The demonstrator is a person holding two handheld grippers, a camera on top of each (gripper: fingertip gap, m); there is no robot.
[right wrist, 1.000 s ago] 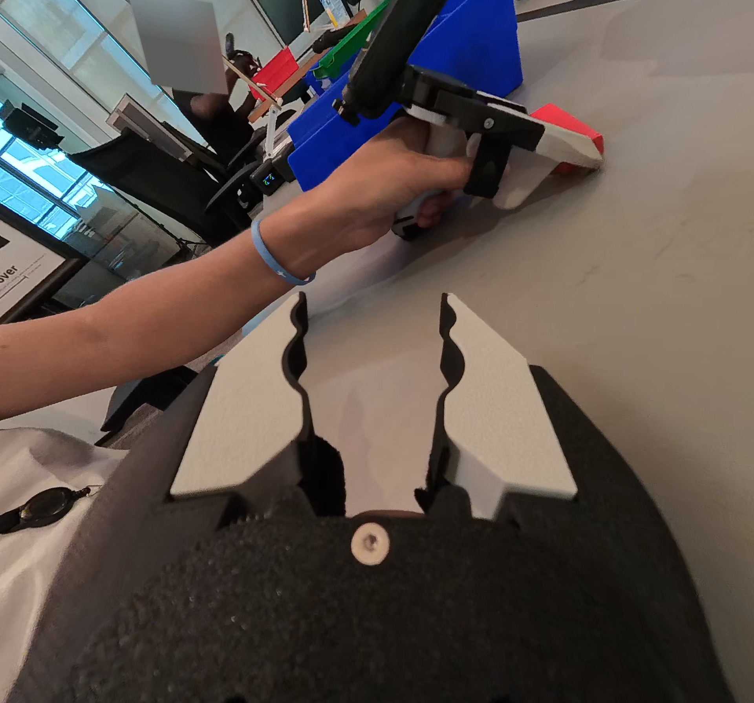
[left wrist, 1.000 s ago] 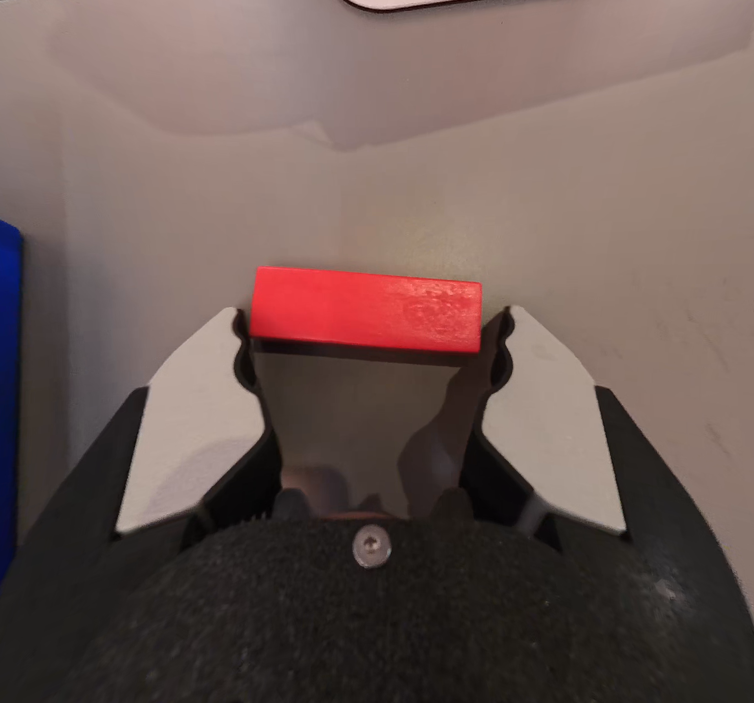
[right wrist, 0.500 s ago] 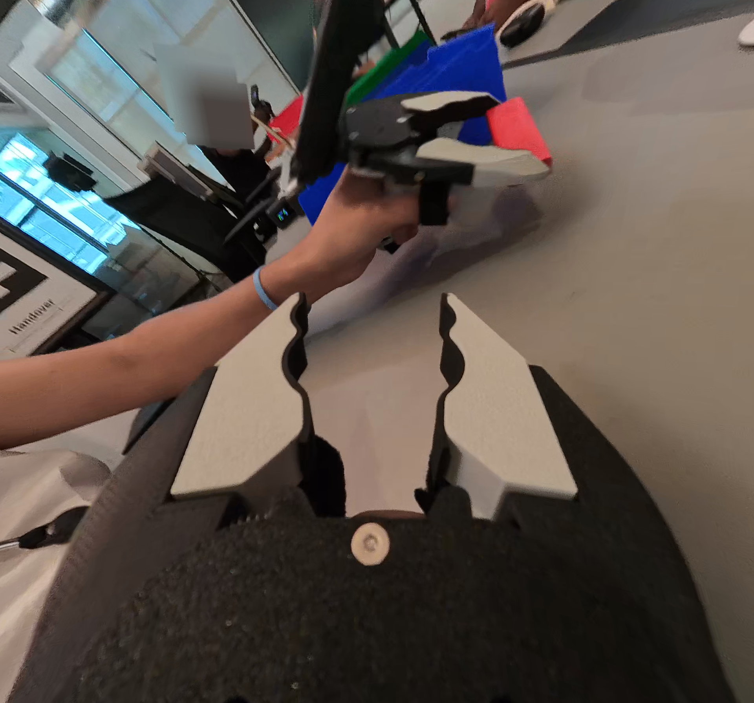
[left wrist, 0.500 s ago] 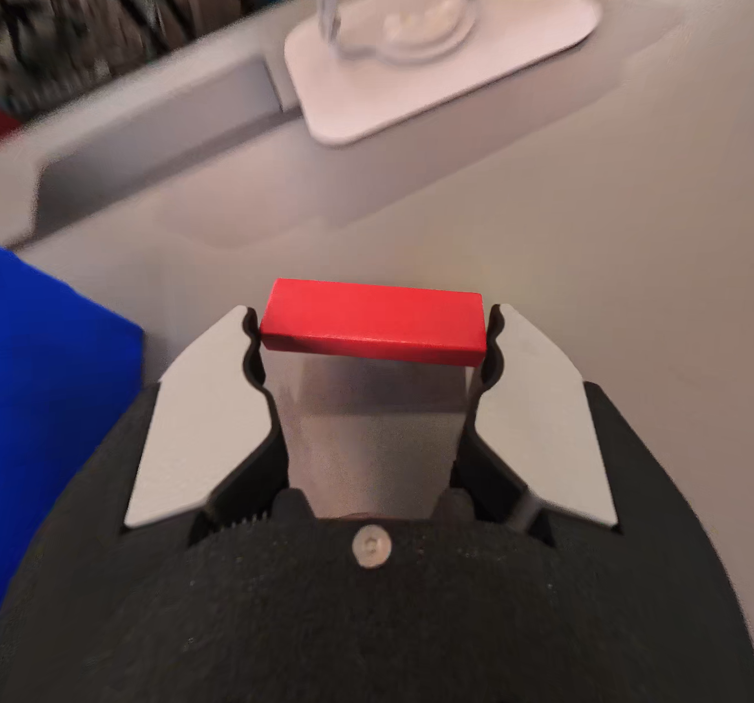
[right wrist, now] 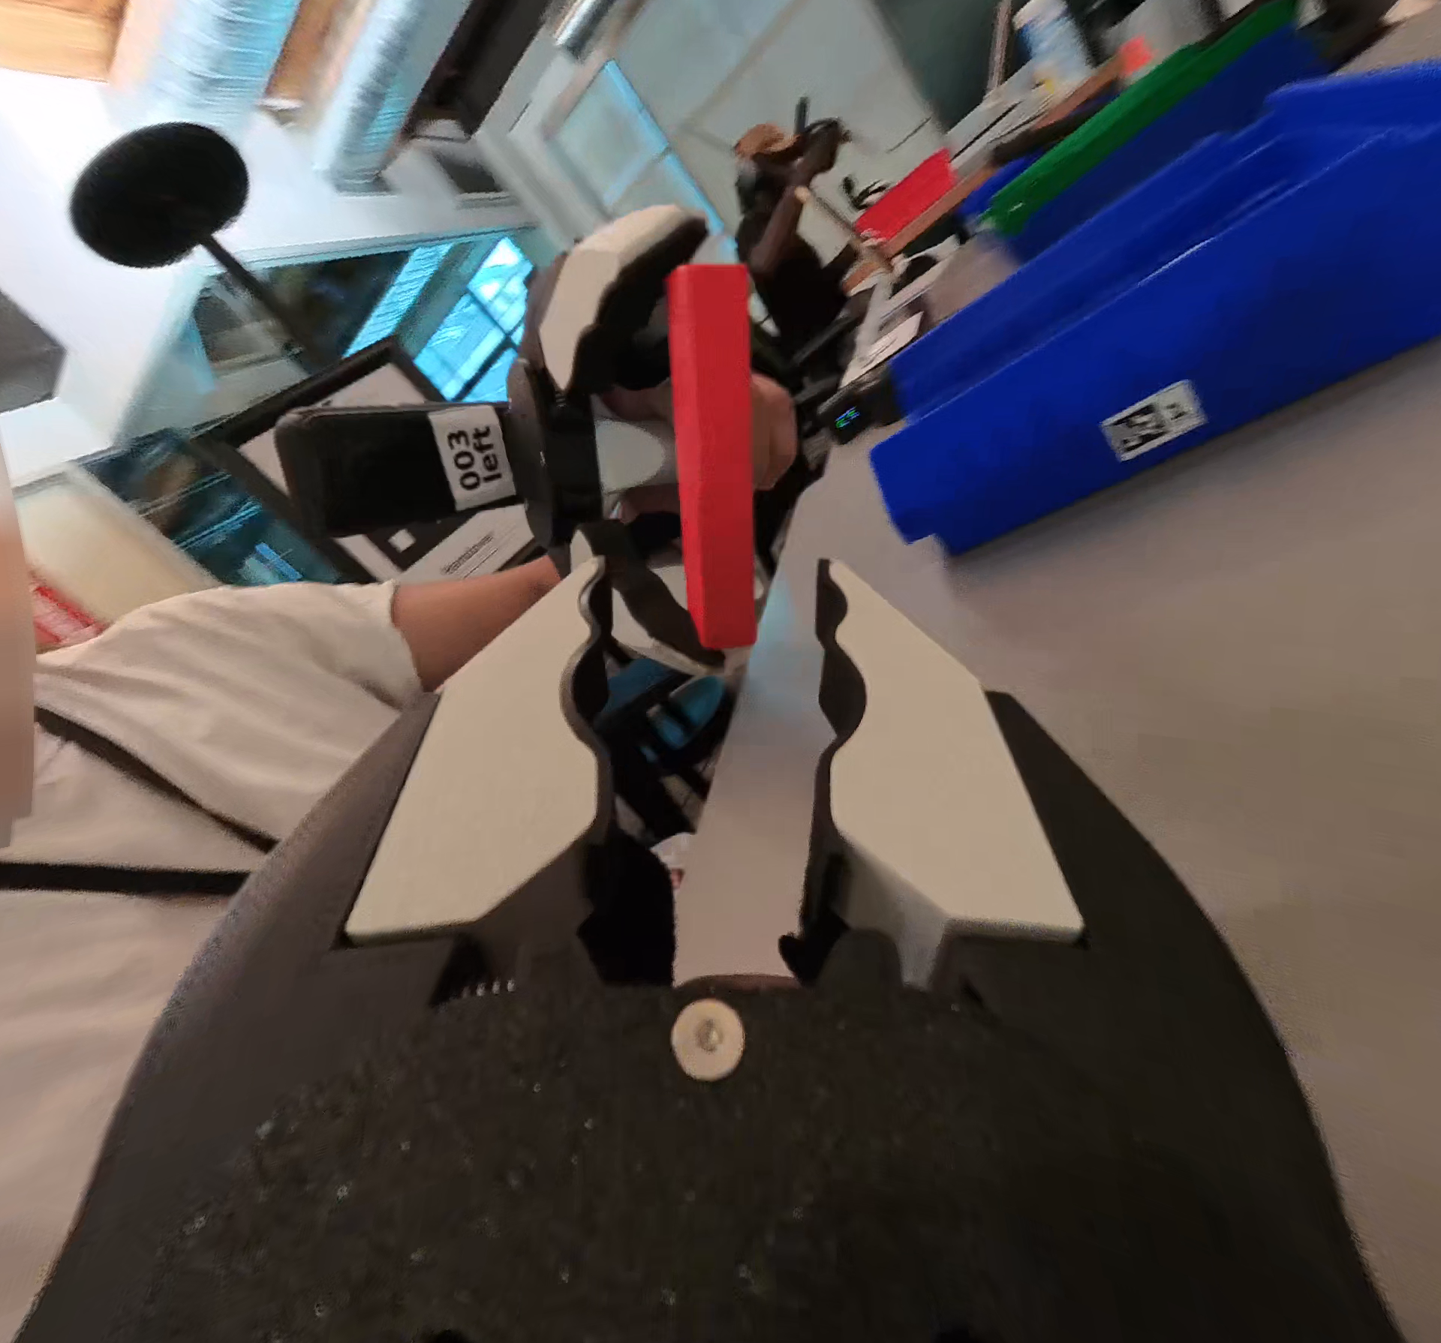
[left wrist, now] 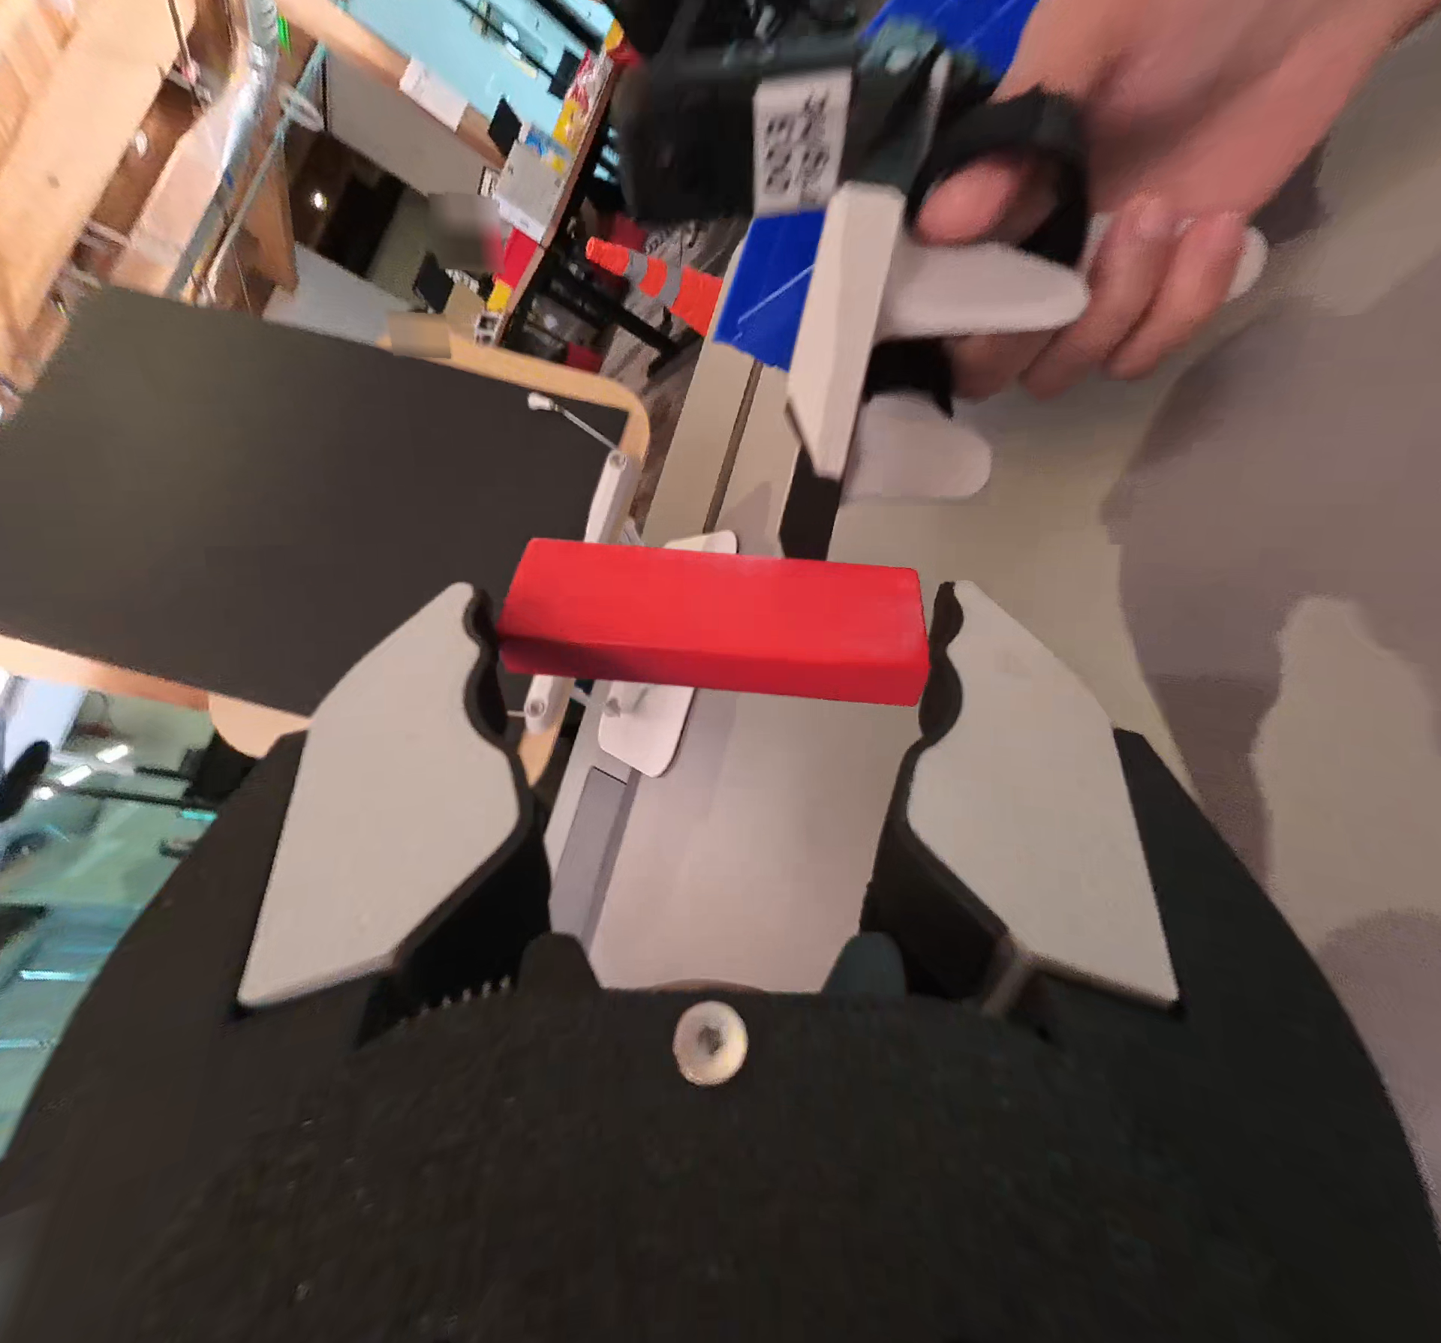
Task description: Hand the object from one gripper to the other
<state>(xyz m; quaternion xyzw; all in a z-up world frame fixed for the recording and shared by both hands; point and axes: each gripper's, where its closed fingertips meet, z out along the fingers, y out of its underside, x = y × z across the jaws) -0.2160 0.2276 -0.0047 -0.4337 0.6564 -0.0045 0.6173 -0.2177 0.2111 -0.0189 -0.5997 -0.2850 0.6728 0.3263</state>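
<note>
The red block (left wrist: 713,631) is clamped by its ends between the fingers of my left gripper (left wrist: 711,604) and held in the air above the grey table (left wrist: 1248,682). In the right wrist view the block (right wrist: 709,448) stands upright in the left gripper (right wrist: 698,440), which a hand holds. My right gripper (right wrist: 711,581) is open and empty. It faces the block, whose lower end is just beyond its fingertips. In the left wrist view the right gripper (left wrist: 865,464) hangs from a hand, above and behind the block.
Blue bins (right wrist: 1131,370) stand on the grey table (right wrist: 1170,721) to the right, with a green one (right wrist: 1131,113) behind. A black board (left wrist: 273,487) and a white pad (left wrist: 647,729) lie beyond the block. A person sits in the background.
My left gripper has lifted the red block off the table and turned it on end. My right gripper has swung up to face it; the two grippers are much closer.
</note>
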